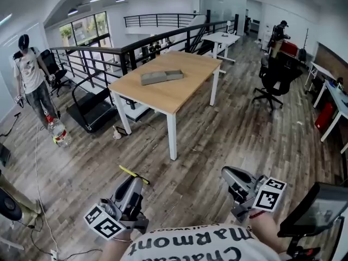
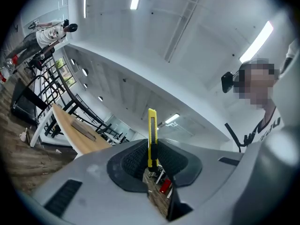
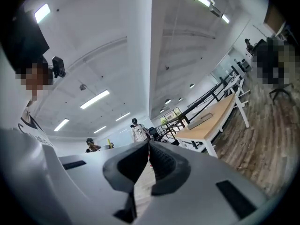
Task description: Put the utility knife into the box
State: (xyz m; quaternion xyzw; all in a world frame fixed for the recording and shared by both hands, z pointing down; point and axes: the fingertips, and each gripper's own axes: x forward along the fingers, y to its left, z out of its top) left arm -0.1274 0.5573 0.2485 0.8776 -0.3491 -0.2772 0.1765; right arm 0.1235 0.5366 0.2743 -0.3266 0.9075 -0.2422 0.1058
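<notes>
The left gripper (image 1: 135,182) pinches the yellow utility knife (image 2: 152,135) between its jaws, near its lower end. Most of it sticks out past them. It looks light, hard and smooth. The right gripper (image 1: 229,174) is closed on nothing.

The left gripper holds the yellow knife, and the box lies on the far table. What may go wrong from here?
1. The left gripper pinches the utility knife at one part only, and a good length sticks out past the jaws, so it may pivot or slip on the way.
2. The box looks shallow and lies loose on the table; a dropped knife might bounce out or push it.
</notes>
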